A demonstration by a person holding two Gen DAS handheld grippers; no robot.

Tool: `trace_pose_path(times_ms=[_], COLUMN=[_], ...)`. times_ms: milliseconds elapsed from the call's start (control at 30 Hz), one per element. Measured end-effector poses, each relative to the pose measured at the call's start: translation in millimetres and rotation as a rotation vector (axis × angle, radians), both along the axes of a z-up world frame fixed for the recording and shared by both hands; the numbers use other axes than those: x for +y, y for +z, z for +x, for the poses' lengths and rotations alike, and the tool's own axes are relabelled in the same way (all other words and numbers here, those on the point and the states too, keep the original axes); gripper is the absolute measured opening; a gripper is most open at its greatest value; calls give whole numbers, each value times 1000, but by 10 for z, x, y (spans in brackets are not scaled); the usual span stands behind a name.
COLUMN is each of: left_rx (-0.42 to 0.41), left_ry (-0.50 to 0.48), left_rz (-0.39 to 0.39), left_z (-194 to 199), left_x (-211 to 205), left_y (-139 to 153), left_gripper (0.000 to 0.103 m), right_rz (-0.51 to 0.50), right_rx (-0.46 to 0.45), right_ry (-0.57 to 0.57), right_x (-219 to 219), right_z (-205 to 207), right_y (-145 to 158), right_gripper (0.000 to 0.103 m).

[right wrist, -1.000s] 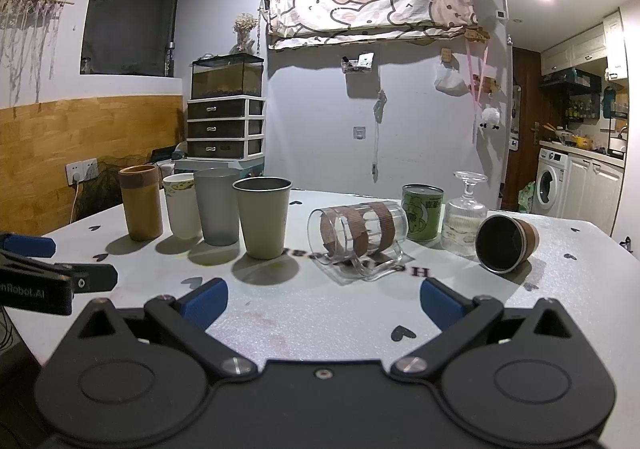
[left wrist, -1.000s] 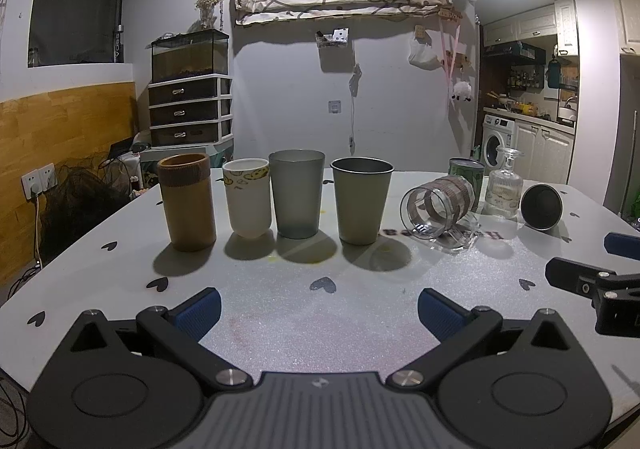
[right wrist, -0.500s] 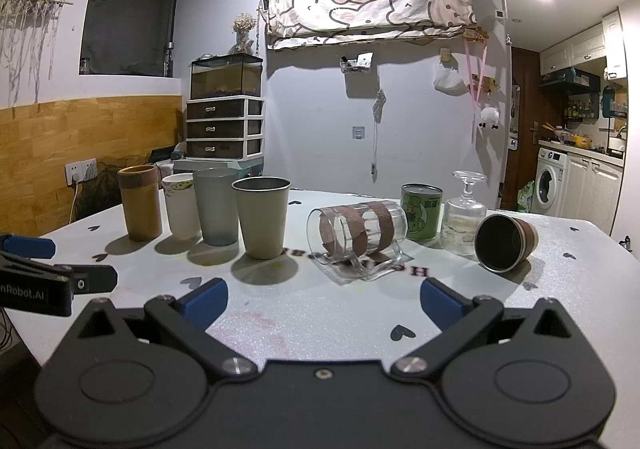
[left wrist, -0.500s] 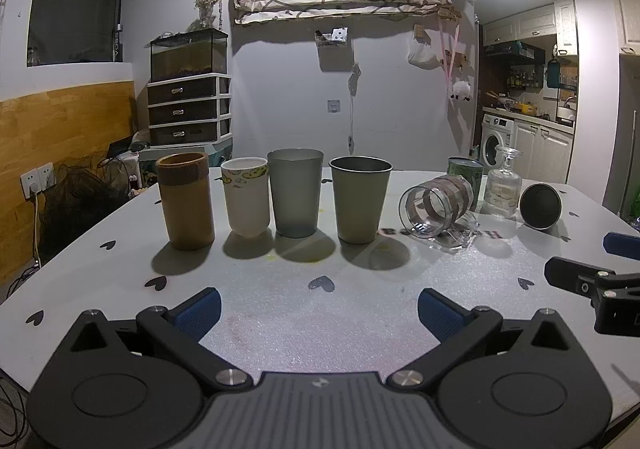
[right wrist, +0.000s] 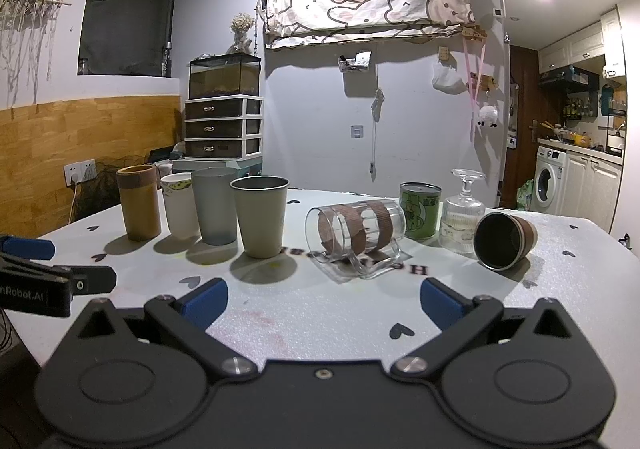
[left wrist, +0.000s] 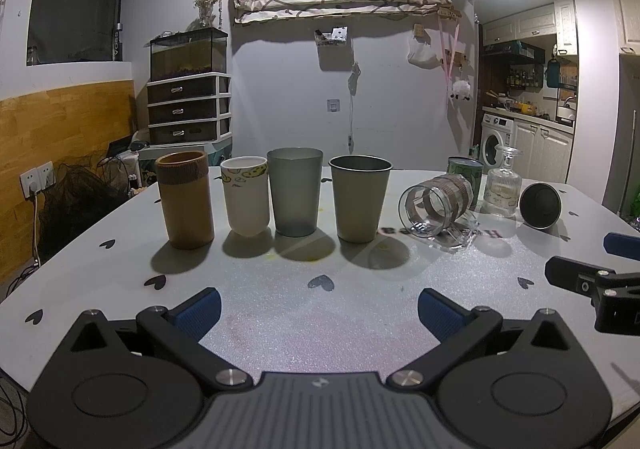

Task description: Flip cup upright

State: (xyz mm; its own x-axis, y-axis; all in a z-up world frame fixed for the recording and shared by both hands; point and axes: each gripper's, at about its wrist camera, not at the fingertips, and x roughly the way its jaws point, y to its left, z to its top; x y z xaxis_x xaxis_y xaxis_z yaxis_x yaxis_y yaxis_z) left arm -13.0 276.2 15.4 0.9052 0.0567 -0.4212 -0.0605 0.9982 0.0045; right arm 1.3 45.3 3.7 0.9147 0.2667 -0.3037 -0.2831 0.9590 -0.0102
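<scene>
A clear glass mug with brown bands (right wrist: 354, 235) lies on its side on the white table (right wrist: 320, 309), its mouth facing left and toward me; it also shows in the left wrist view (left wrist: 438, 207). A small dark cup with a brown sleeve (right wrist: 504, 241) lies on its side further right, also visible in the left wrist view (left wrist: 540, 205). My right gripper (right wrist: 322, 301) is open and empty, a little in front of the mug. My left gripper (left wrist: 318, 309) is open and empty, in front of the row of upright cups.
Several upright cups stand in a row at the left: brown (right wrist: 138, 207), white (right wrist: 180, 205), grey (right wrist: 214, 205), olive (right wrist: 260, 215). A green can (right wrist: 419, 209) and an inverted stemmed glass (right wrist: 462, 213) stand behind the mug. The right gripper shows at the right edge of the left wrist view (left wrist: 592, 281).
</scene>
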Motion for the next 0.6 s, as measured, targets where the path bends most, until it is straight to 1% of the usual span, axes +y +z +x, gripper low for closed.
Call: trace_pose_path(times_ms=[600], left_rx=[3], left_ry=[-3], left_rz=[-2], left_z=[-1], left_x=[-15], left_y=[-4], left_gripper=[103], right_rz=[0], right_rx=[1], right_ry=[0], right_x=[1], right_z=[0], right_y=[3], right_gripper=[103])
